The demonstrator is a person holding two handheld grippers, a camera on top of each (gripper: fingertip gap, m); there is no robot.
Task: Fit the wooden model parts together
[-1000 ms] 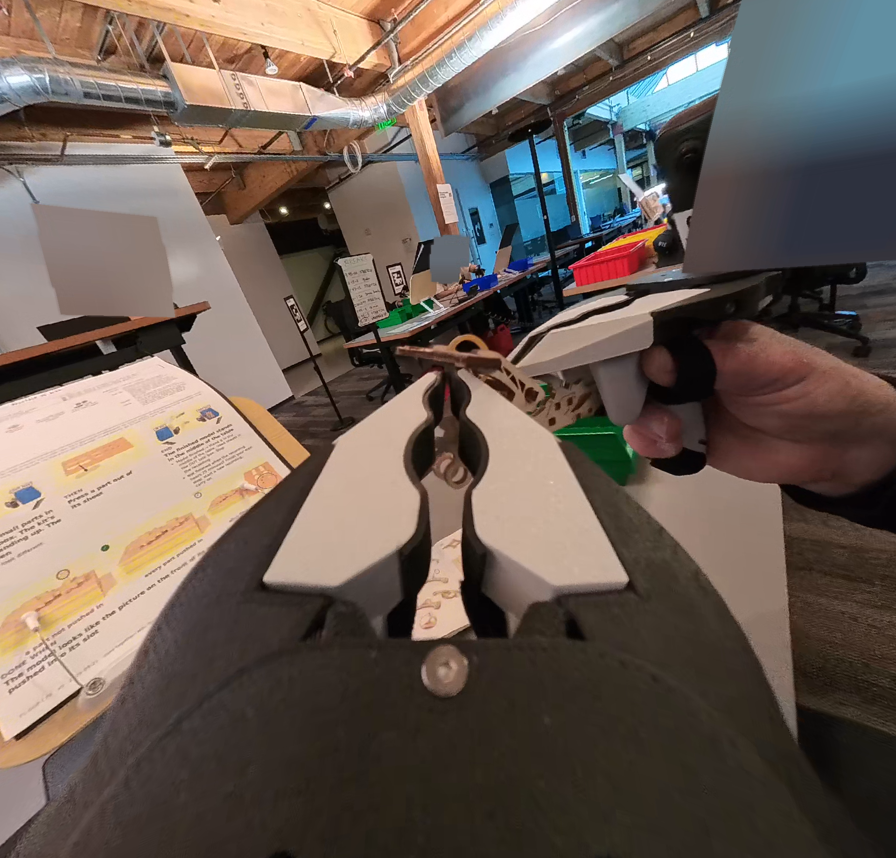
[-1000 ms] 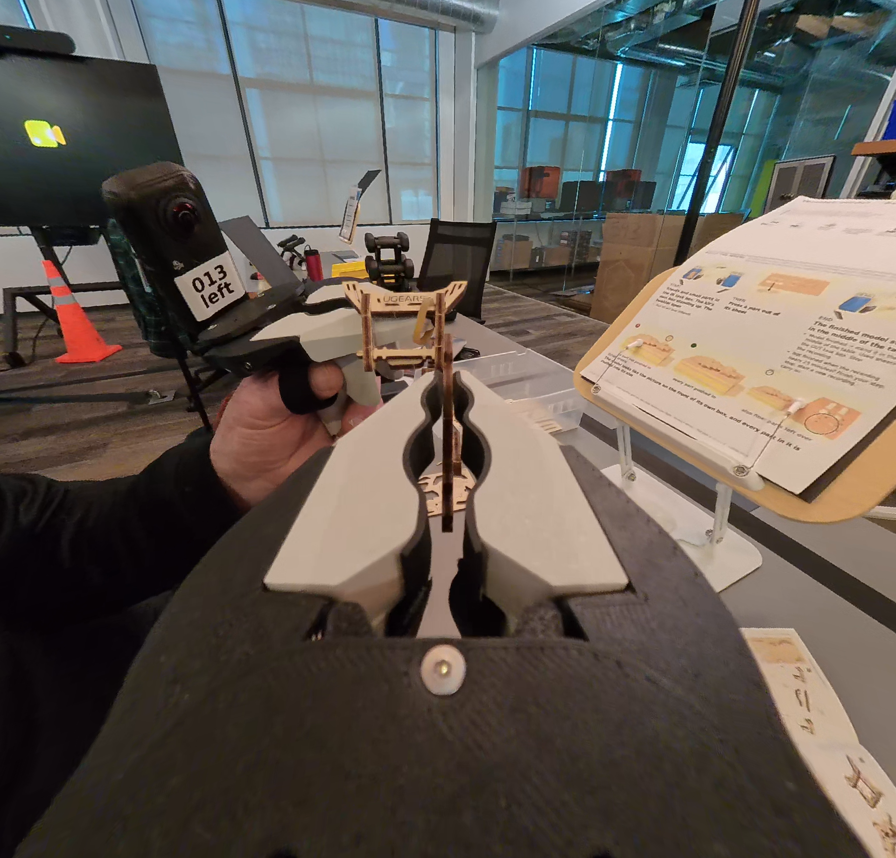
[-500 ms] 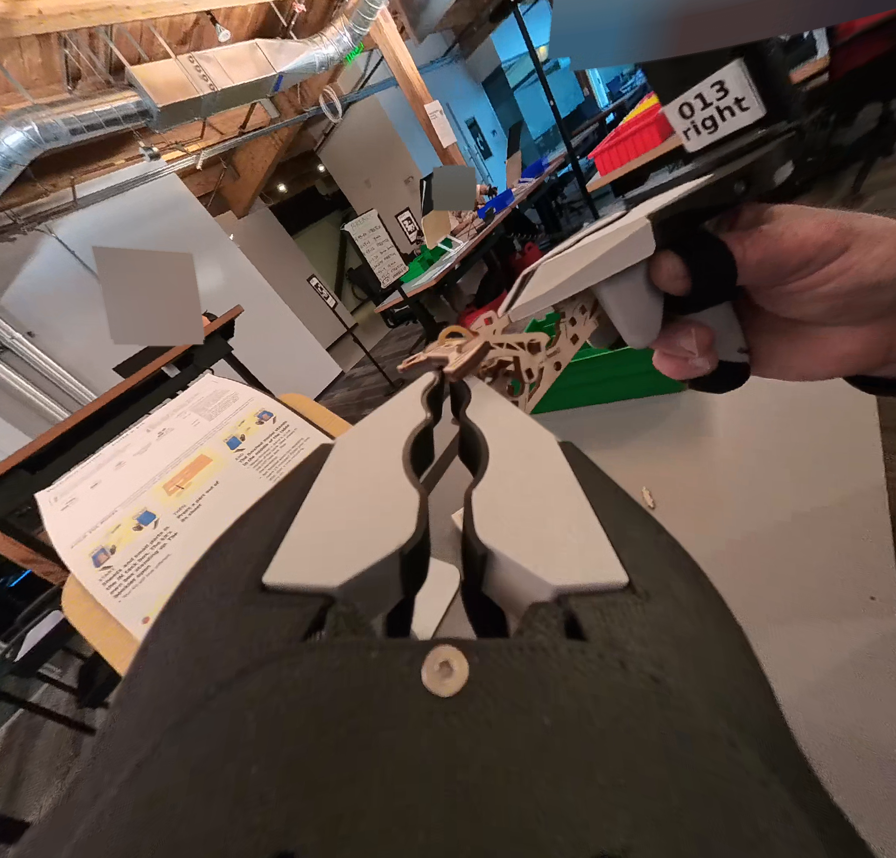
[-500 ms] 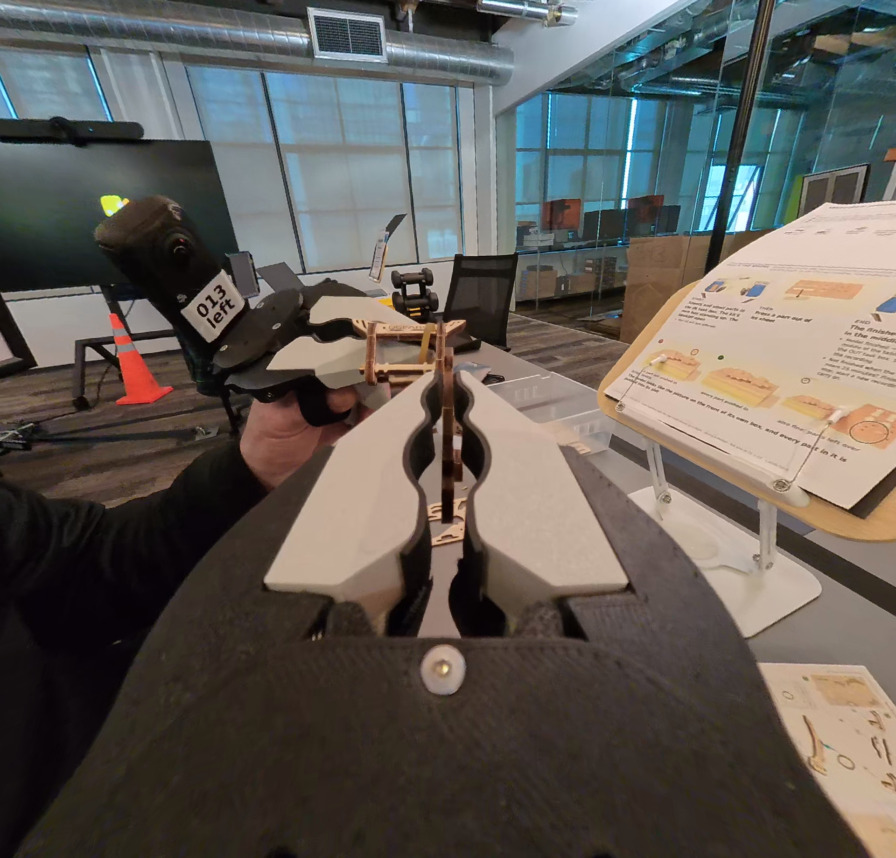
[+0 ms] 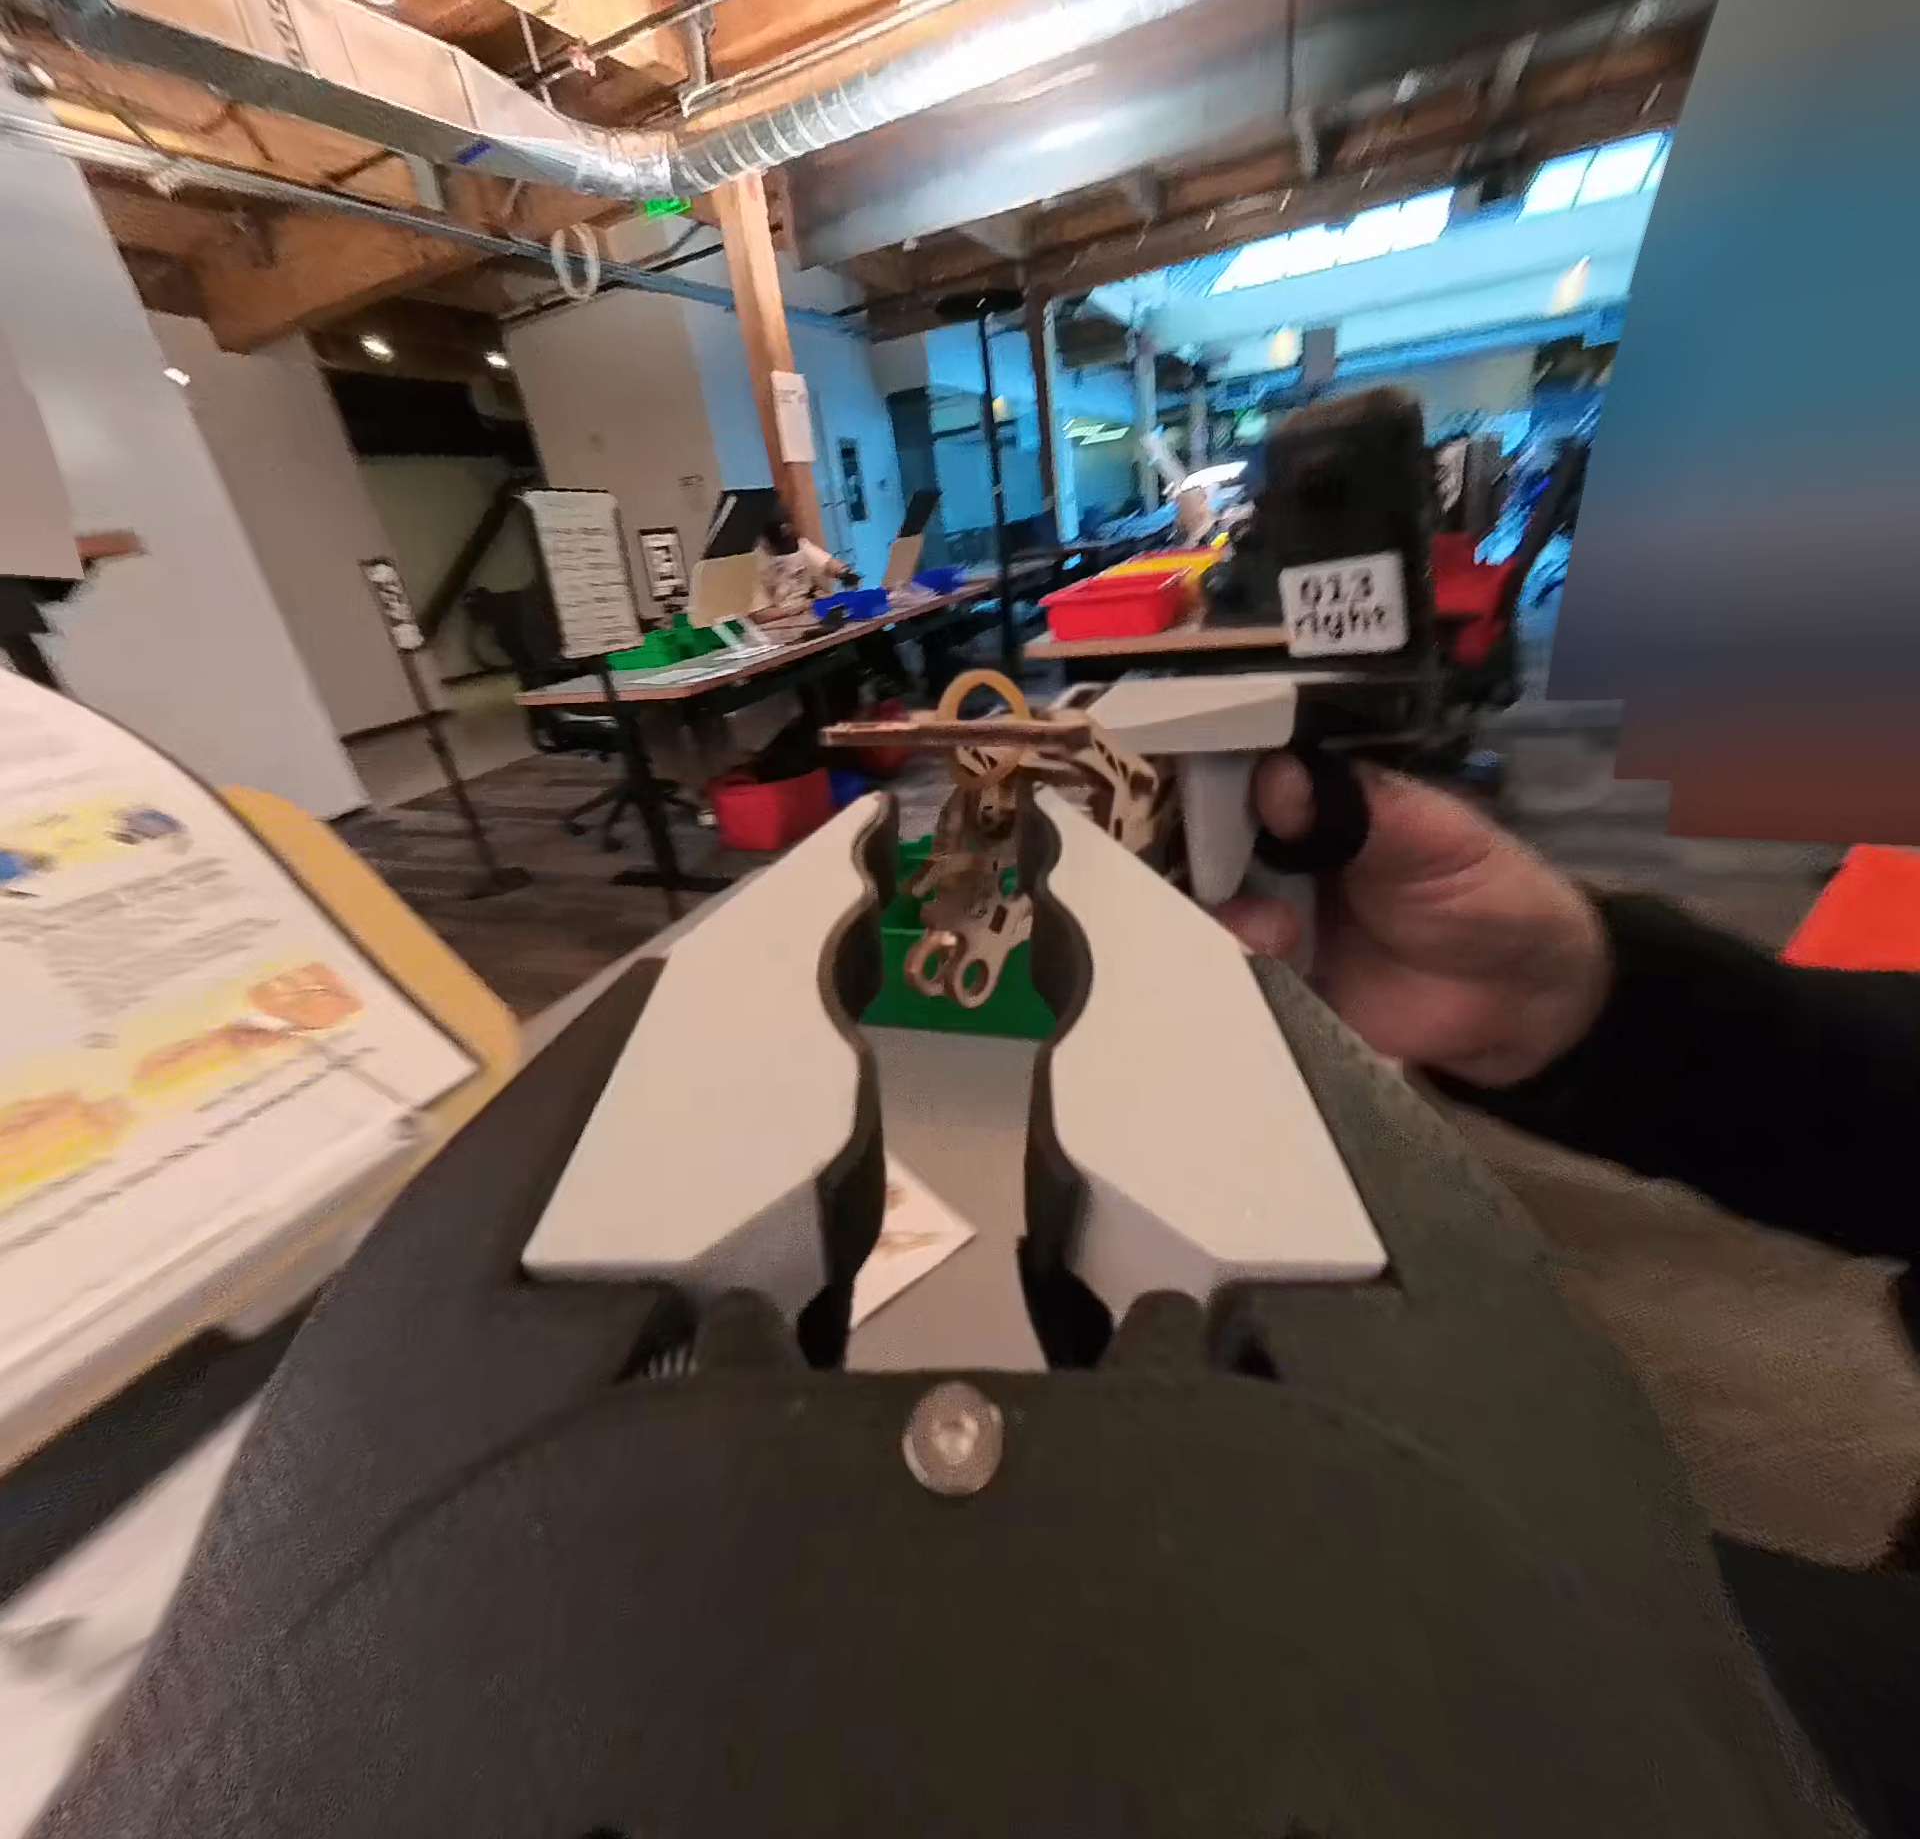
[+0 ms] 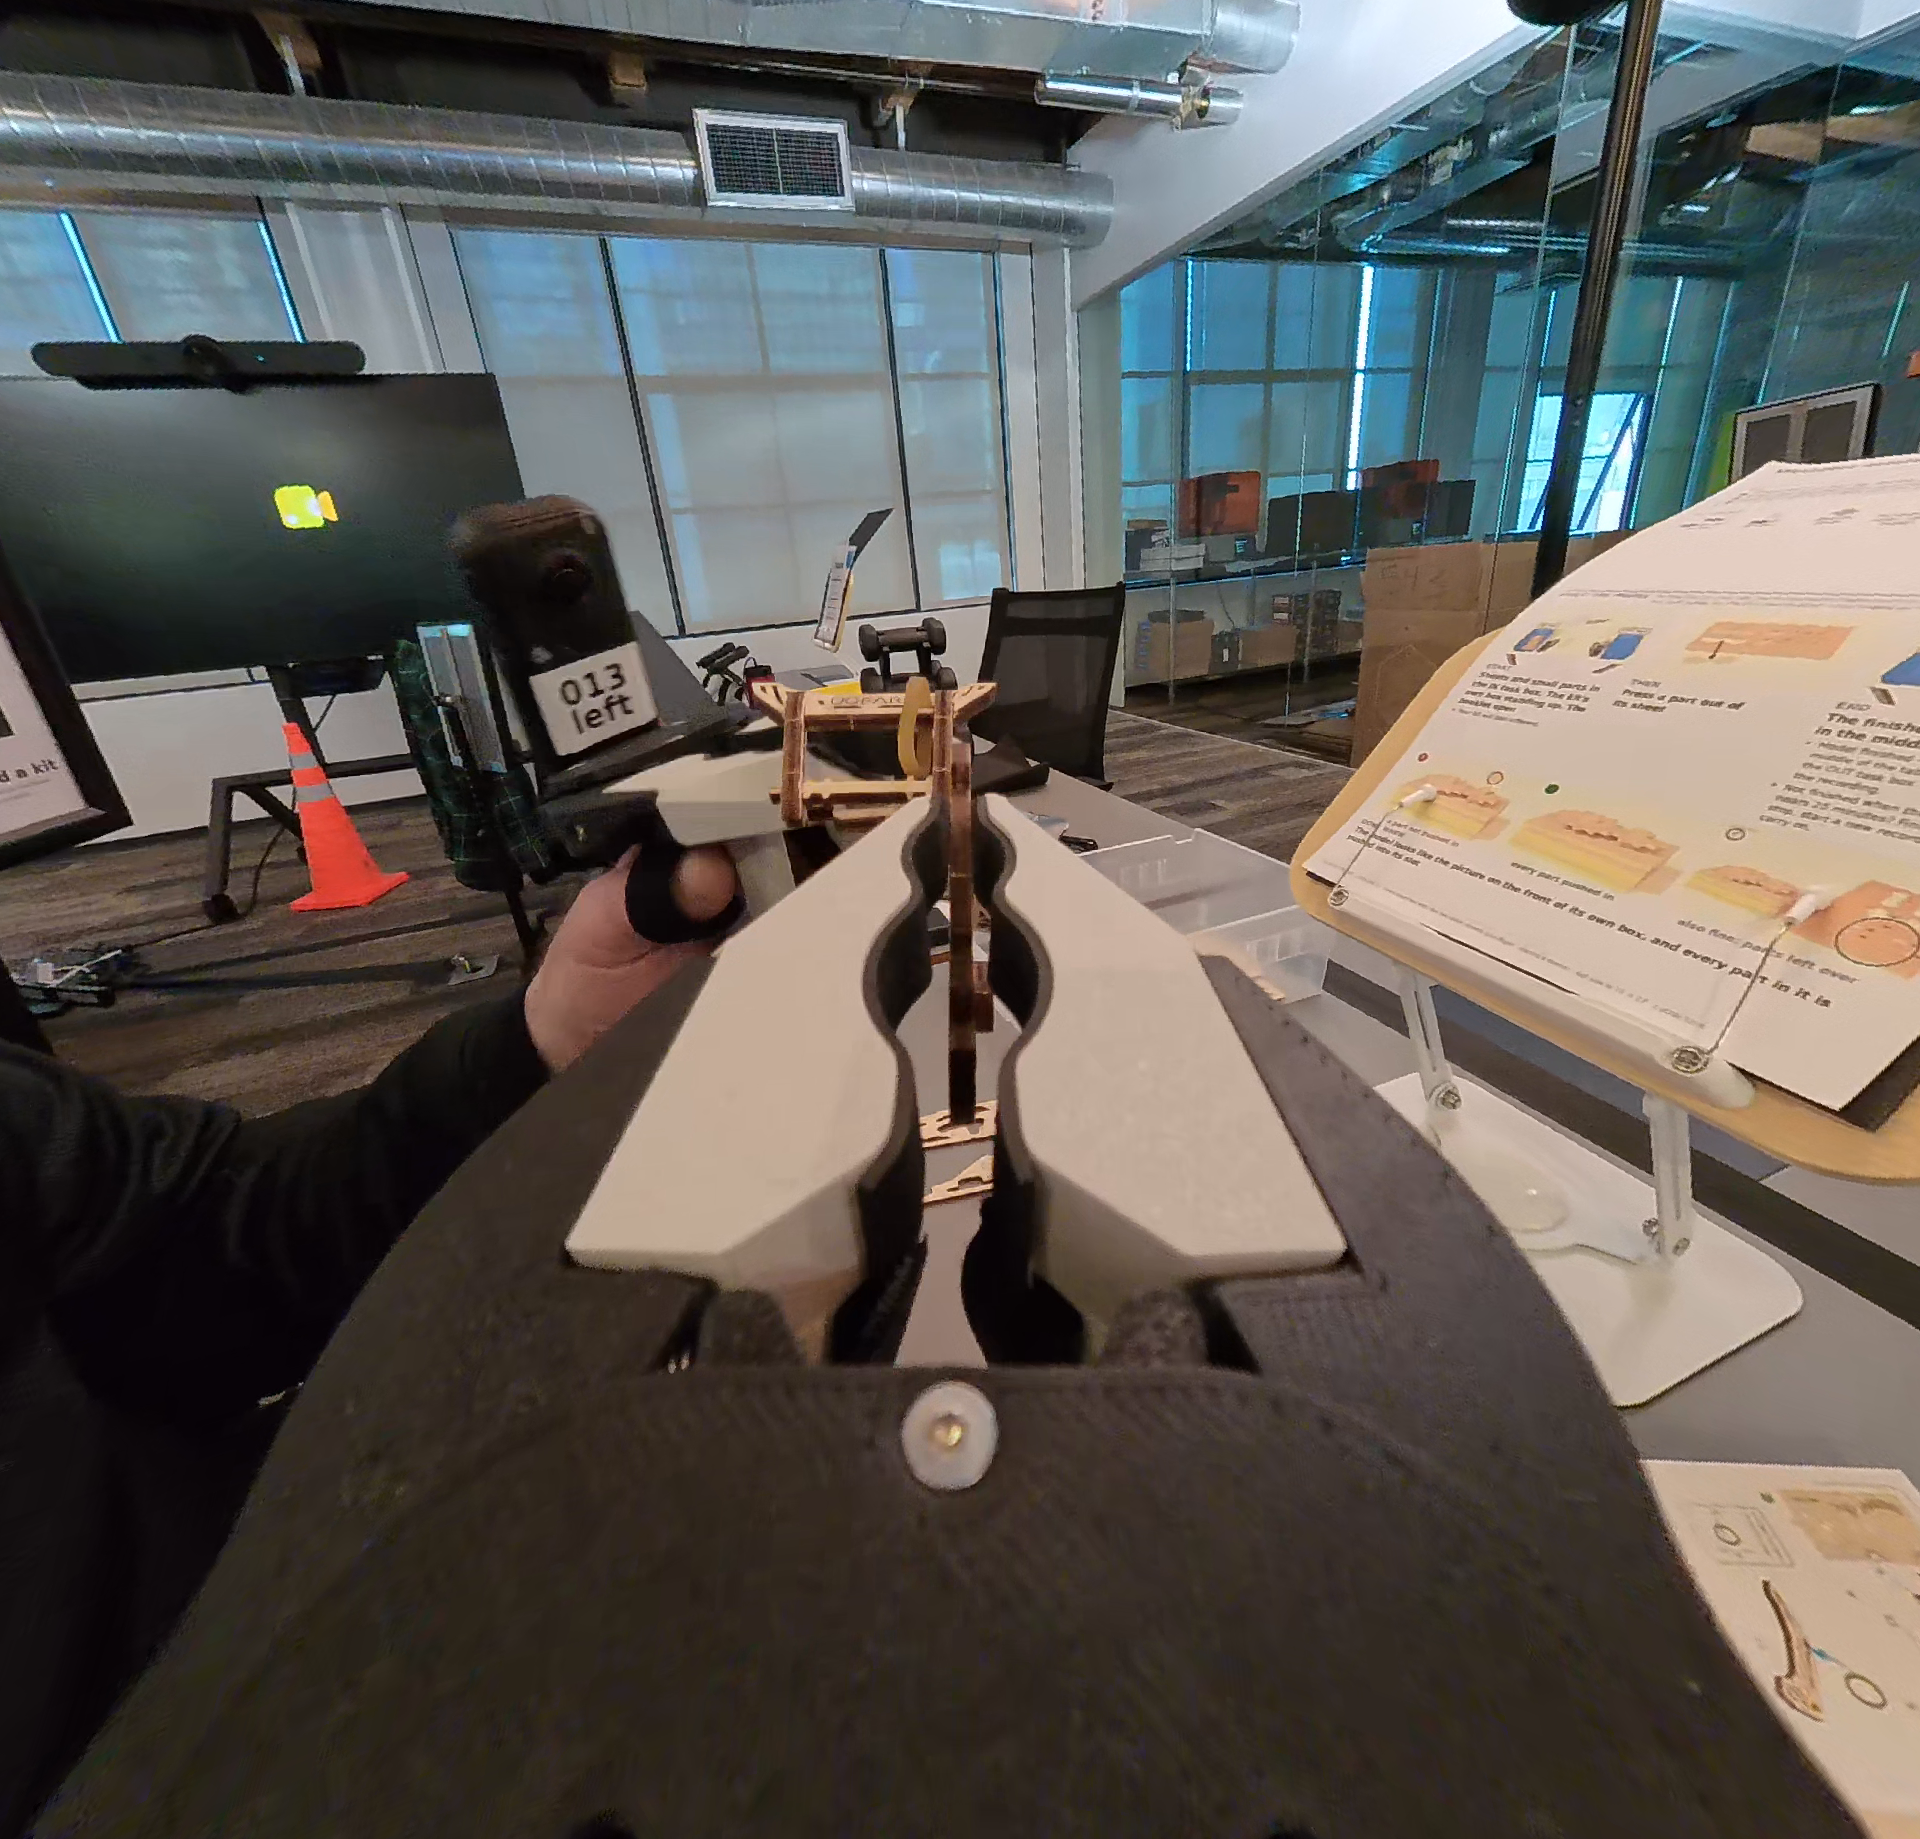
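The wooden model (image 5: 977, 833) is a laser-cut assembly with a flat top bar, a ring and a hanging cut-out part. My right gripper (image 6: 956, 807) is shut on a thin upright plate of the model (image 6: 873, 740) and holds it in the air. My left gripper (image 5: 961, 802) is open, with its fingers on either side of the model's hanging part and not pressing on it. The right gripper also shows in the left wrist view (image 5: 1101, 714), coming in from the right. The left gripper also shows in the right wrist view (image 6: 748, 792), coming in from the left.
An instruction sheet on a tilted stand (image 6: 1662, 833) is to the right of the right gripper and also shows in the left wrist view (image 5: 156, 1010). A green bin (image 5: 956, 1000) sits on the table below the model. A sheet of wooden parts (image 6: 1808, 1623) and a clear tray (image 6: 1226, 916) lie on the table. The grippers are tip to tip, or close to it.
My left gripper has opened and let go of the model's part, and its view has swung level. The right gripper stays shut on the model.
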